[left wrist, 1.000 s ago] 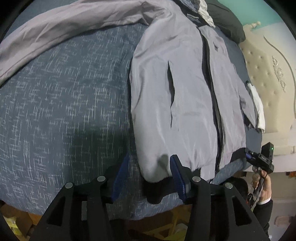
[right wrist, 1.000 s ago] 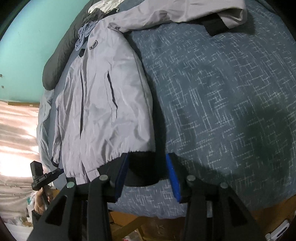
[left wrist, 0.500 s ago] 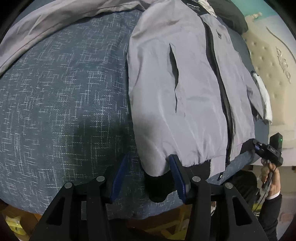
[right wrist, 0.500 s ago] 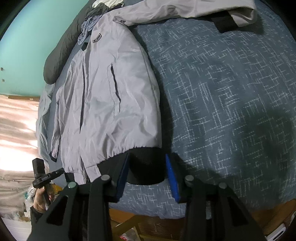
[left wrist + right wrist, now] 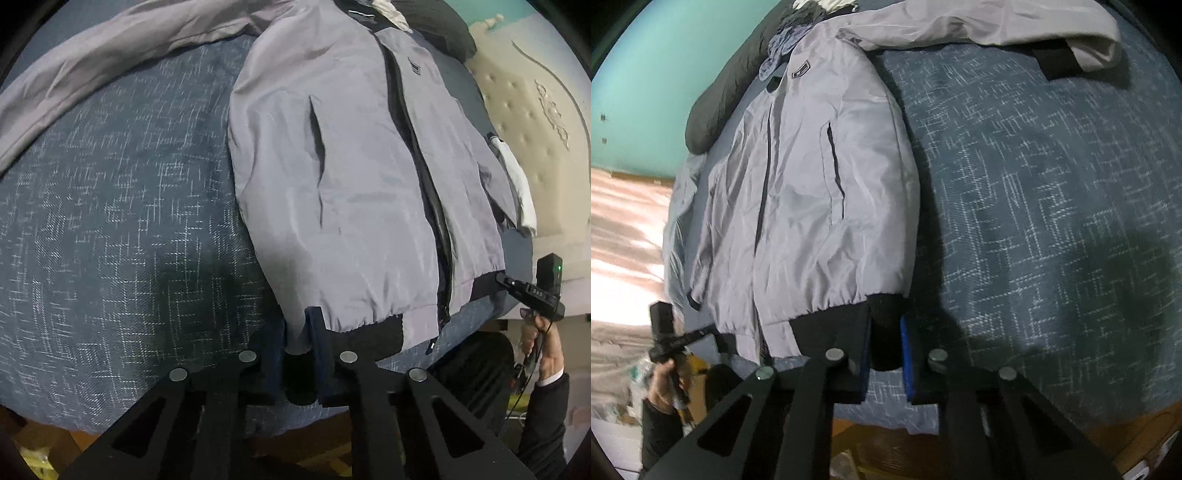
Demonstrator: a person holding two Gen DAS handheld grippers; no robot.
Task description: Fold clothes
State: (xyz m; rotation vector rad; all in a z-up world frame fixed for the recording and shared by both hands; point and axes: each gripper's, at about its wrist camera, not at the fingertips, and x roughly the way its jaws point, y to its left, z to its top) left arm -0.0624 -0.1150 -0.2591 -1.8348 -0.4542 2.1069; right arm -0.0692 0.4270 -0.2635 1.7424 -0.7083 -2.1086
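Left wrist view, from the left of the frame: we see a long grey sleeve (image 5: 110, 70) running across the upper left, lying on the blue flecked bedspread (image 5: 110, 221). At centre the grey jacket (image 5: 332, 177) lies flat on the bed, front side up, its dark zipper line running toward lower right and a slit pocket (image 5: 317, 147) left of it. At lower centre our left gripper (image 5: 298, 332) has its blue pads drawn close together, clamped on the jacket's hem corner where grey cloth meets the black waistband (image 5: 369, 336). At right, a cream tufted headboard (image 5: 535, 129); at lower right, a hand (image 5: 543, 339) in a dark sleeve holds the other gripper handle.

Right wrist view, from the left: a teal wall (image 5: 657, 62) at upper left, a dark bolster-like pillow (image 5: 724, 99) below it, and a hand (image 5: 665, 384) with a black handle at lower left. The jacket (image 5: 812, 203) fills left-centre, its chest badge (image 5: 800, 69) near the top. At lower centre our right gripper (image 5: 884, 332) is pinched onto the black waistband (image 5: 831, 325) at the opposite hem corner, pads nearly closed with the band between them. The other sleeve (image 5: 960, 26) stretches along the top toward upper right, ending in a black cuff (image 5: 1060, 62). The bedspread (image 5: 1052, 221) fills the right.
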